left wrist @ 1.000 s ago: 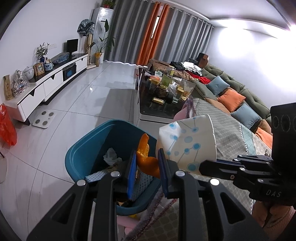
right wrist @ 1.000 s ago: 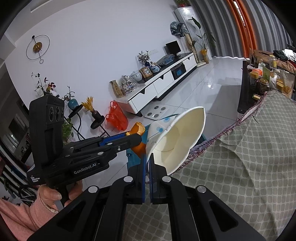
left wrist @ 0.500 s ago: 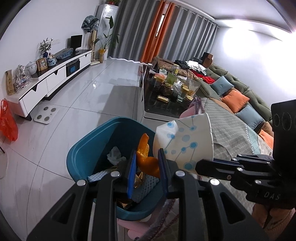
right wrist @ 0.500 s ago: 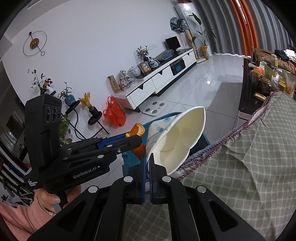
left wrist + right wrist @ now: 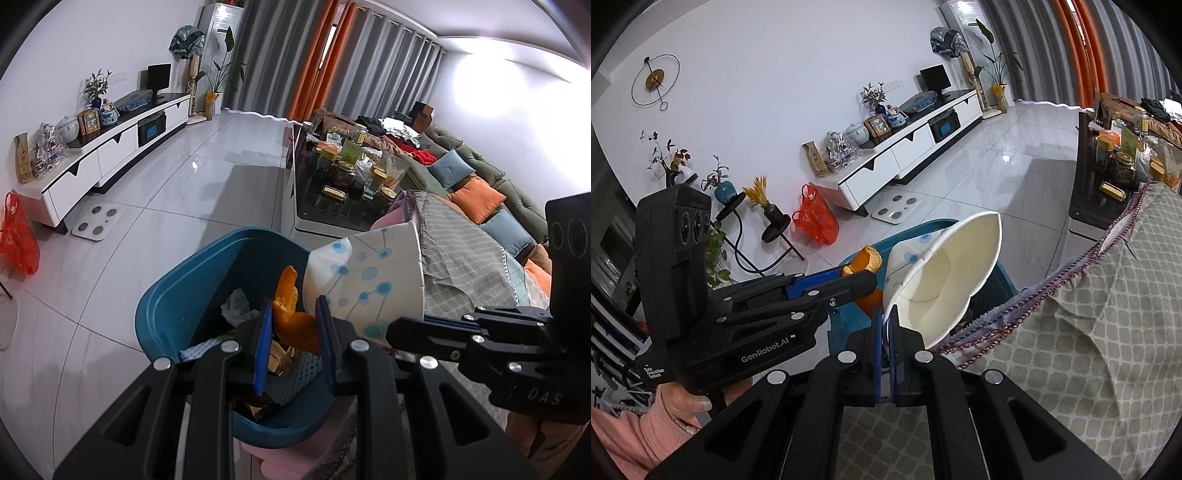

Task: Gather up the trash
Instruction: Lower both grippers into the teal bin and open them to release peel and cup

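My left gripper (image 5: 293, 314) is shut on an orange peel (image 5: 291, 310) and holds it over a blue trash bin (image 5: 173, 306) with paper and wrappers inside. My right gripper (image 5: 886, 317) is shut on the rim of a crushed white paper cup with blue dots (image 5: 945, 273), held beside the peel above the bin's edge (image 5: 1001, 273). The cup (image 5: 369, 277) and the right gripper (image 5: 436, 332) also show in the left wrist view. The left gripper (image 5: 857, 277) and the peel (image 5: 866, 258) show in the right wrist view.
A grey patterned blanket (image 5: 1089, 332) covers the seat on the right. A dark coffee table (image 5: 332, 199) crowded with jars stands beyond the bin. A white TV cabinet (image 5: 110, 147), a scale (image 5: 96, 223) and a red bag (image 5: 18, 236) stand on the left.
Both grippers have moved forward with peel and cup, so they now hang further over the blue bin. Both grips are unchanged.
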A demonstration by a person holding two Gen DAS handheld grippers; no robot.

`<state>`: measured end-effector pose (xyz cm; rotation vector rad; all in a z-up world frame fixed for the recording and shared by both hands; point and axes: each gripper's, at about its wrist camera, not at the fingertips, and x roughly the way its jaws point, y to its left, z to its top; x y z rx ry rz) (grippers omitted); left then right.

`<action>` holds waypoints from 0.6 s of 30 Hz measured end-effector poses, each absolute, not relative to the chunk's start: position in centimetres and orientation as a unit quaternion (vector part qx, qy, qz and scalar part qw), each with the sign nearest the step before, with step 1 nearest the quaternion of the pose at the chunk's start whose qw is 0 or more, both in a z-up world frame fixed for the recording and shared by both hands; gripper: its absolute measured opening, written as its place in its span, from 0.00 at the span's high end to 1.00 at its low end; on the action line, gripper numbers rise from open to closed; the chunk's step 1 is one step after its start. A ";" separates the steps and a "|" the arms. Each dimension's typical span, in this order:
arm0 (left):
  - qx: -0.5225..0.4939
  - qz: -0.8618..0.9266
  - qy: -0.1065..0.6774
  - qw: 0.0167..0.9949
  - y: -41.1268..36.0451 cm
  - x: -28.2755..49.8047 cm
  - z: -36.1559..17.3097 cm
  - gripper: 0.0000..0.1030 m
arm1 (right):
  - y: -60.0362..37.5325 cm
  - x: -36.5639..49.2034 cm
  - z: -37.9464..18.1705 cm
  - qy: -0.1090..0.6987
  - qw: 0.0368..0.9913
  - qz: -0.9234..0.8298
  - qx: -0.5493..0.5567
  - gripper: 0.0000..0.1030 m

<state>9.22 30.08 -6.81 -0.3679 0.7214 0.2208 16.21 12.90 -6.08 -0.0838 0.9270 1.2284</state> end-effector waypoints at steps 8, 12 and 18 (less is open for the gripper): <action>-0.179 0.113 0.355 0.911 30.3 9.7 -7.3 0.77 | 14.3 16.5 -6.6 0.429 0.714 0.552 -0.046 0.96; -0.180 0.115 0.359 0.908 30.3 10.2 -7.7 0.77 | 14.8 16.7 -7.0 0.433 0.713 0.549 -0.051 0.96; -0.187 0.115 0.367 0.904 30.8 10.6 -8.3 0.77 | 15.4 17.1 -7.6 0.444 0.710 0.544 -0.052 0.96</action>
